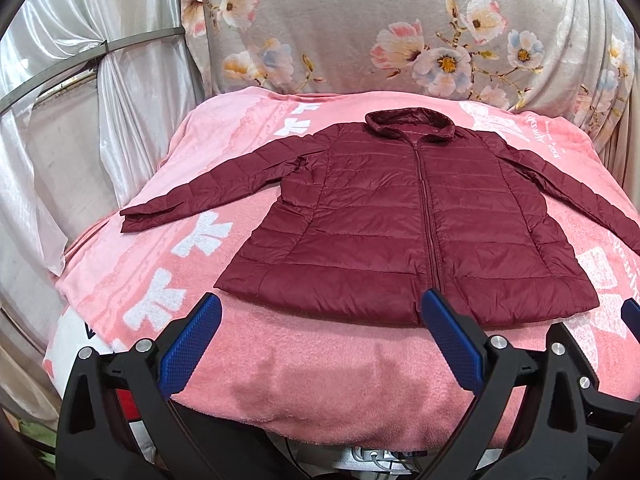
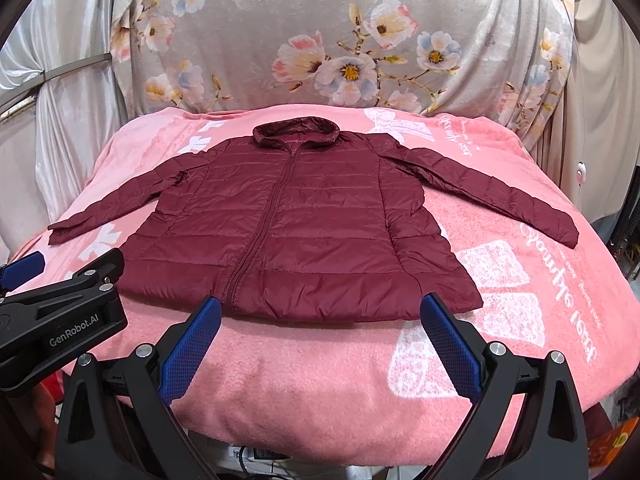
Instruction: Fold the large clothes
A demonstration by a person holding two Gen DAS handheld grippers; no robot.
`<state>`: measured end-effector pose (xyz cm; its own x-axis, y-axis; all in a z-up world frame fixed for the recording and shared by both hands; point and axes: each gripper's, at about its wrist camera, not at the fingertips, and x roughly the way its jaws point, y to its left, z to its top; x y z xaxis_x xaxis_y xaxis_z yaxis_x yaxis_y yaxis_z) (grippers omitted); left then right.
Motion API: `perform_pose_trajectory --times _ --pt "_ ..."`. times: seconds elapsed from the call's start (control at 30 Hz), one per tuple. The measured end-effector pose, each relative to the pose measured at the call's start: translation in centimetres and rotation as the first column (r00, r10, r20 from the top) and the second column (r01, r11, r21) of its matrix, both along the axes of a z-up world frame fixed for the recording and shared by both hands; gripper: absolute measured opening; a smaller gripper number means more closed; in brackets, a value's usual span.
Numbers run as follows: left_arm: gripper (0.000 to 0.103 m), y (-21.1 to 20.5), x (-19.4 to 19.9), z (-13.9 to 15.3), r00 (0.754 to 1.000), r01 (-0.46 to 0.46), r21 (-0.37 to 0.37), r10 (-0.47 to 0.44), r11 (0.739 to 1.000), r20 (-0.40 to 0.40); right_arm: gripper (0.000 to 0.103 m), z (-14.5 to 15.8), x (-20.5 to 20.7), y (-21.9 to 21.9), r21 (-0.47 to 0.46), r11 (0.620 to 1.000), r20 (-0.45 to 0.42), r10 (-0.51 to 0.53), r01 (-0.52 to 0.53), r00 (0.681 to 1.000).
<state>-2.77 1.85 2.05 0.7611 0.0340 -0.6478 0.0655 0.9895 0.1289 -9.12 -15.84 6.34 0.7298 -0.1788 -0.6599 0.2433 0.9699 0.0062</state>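
Maroon puffer jacket point(image 1: 404, 216) lies flat, front up, zipped, in the middle of the pink blanket point(image 1: 320, 384) that covers the table; collar toward the far edge, hem toward the near edge. Both sleeves spread out: left sleeve point(image 1: 200, 188) angles to the left edge, right sleeve point(image 2: 492, 196) to the right edge. Nothing folded yet, so this looks like the start, pre-grasp. Left gripper point(image 1: 320, 332) hovers above the near edge just short of the hem, jaws wide apart, holding nothing. Right gripper point(image 2: 320, 332) same: spread wide, empty, close to the hem's right half. Floral sheet point(image 2: 320, 40) hangs behind the far edge. Next move probably calls for each gripper to reach a sleeve cuff or shoulder, pinch the thin slippery fabric, and bring the sleeves in over the body
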Motion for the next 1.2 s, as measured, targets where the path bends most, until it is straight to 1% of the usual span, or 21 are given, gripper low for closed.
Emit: perform_pose_trajectory --times 0.87,1.2 --pt "0.098 0.12 -0.12 -0.29 1.0 -0.003 -0.002 0.003 1.0 -0.003 0.098 0.26 -0.04 0.49 -0.012 1.0 0.004 0.006 -0.006 1.0" --pt "0.098 0.53 0.34 -0.62 1.0 -0.004 -0.004 0.004 1.0 -0.012 0.098 -0.33 0.49 0.71 -0.012 1.0 -0.007 0.005 -0.005 1.0"
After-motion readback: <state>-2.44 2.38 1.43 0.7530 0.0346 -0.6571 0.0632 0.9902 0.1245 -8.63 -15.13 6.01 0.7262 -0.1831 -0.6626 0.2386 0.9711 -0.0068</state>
